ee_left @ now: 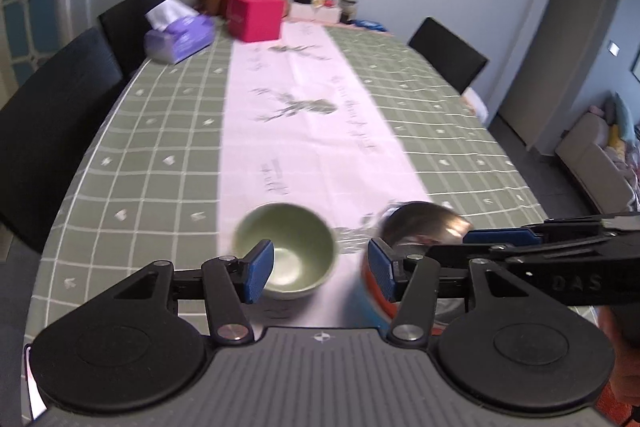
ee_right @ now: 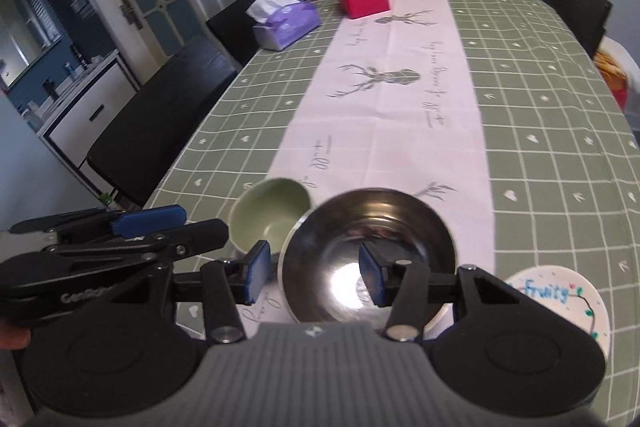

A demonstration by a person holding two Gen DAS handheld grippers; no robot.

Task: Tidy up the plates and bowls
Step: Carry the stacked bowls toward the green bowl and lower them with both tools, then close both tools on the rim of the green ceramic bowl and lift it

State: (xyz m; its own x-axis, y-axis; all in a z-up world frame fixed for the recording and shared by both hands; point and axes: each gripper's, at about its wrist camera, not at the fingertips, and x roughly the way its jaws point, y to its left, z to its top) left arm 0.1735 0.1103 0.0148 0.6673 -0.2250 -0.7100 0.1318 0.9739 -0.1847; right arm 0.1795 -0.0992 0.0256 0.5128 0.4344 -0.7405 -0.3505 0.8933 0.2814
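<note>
Left gripper (ee_left: 321, 269): jaws apart, clamped on nothing. Green bowl (ee_left: 286, 251) just ahead of the left jaw, its near rim partly behind that pad, upright on the tabletop (ee_left: 160, 155). Steel bowl (ee_left: 424, 227) beyond the right jaw, blurred.

Right gripper (ee_right: 315, 275): jaws apart, gripping nothing. Steel bowl (ee_right: 370, 259) under and ahead of the jaws, its near left rim in the gap between them, right jaw over its inside, left jaw outside. Green bowl (ee_right: 270, 213) ahead-left, beside the steel one; touching or not, cannot tell. Plate (ee_right: 560, 301) right of the right jaw.
</note>
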